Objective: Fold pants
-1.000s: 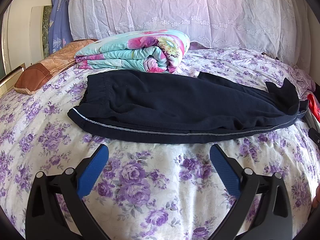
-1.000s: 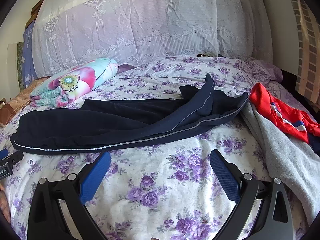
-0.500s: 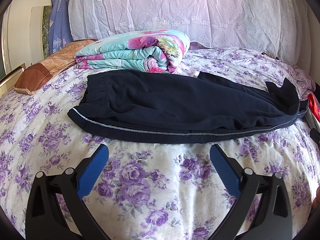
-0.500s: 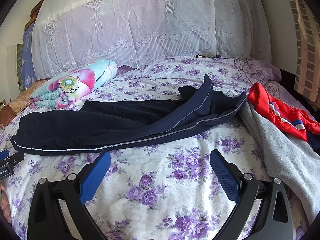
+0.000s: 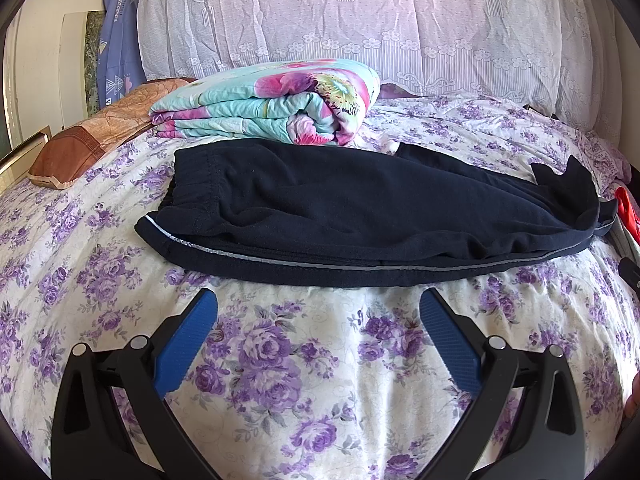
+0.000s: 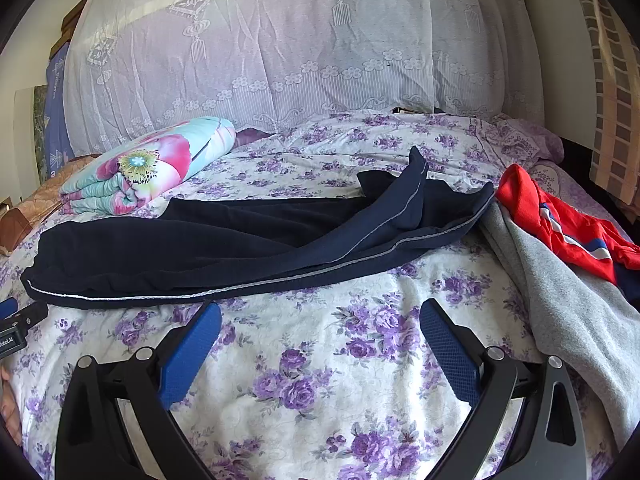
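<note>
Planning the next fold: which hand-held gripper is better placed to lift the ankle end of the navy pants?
Probably the right hand-held gripper: open, empty, with the pants ankle cuffs ahead to its right. The left hand-held gripper faces the waistband half.

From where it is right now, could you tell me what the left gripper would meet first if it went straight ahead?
Probably the near edge of the navy pants, along the grey-piped seam. The left gripper is open over the floral bedsheet, pants just beyond its fingertips; depth is uncertain.
</note>
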Tool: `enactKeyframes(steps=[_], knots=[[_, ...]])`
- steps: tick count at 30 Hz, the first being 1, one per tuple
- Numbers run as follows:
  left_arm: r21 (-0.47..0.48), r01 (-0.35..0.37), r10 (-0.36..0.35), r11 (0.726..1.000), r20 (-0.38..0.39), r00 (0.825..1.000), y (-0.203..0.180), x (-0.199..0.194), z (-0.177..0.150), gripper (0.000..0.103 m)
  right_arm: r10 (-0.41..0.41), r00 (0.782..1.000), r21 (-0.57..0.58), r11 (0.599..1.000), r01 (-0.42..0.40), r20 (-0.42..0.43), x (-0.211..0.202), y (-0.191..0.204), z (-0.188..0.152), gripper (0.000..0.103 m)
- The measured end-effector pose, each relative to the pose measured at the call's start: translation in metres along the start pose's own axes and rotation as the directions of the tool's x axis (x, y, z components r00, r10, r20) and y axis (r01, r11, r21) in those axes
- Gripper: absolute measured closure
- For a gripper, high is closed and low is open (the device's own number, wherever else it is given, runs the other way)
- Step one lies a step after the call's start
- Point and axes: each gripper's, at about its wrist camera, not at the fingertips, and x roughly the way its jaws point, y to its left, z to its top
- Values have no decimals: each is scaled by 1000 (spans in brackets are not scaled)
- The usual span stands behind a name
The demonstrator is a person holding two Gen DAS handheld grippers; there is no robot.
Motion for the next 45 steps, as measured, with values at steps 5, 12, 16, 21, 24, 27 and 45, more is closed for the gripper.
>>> enactKeyframes(steps=[5, 12, 16, 21, 24, 27, 45], knots=[[0, 0, 0, 1000, -1, 1000, 0, 0, 0, 5, 1, 1000, -2, 1000, -1, -3, 1, 1, 0, 3], [0, 0, 0, 1000, 0, 1000, 0, 0, 0, 4, 0, 1000, -4, 1000, 0, -4, 1, 1, 0, 3], [-3, 4, -4, 1000, -3, 1000, 0, 0, 0, 4, -40, 998, -25, 999, 39, -44, 7, 6, -3, 3], [-55, 100, -104, 993, -77, 992, 18, 12, 6, 4, -15, 981, -67, 998, 2, -194, 27, 11, -13, 3], [-208, 186, -219, 960, -147, 965, 45, 30, 10, 4, 89, 965, 52, 996, -78, -248, 36, -8, -15, 3], [-372, 255, -336, 893, -172, 926, 74, 51, 13, 4, 248, 931, 273, 946, -173, -268, 49, -41, -18, 3], [-495, 219, -339, 841, -165, 926, 99, 114, 58, 5, 294, 944, 620, 772, -143, -148, 147, -128, 33, 38]])
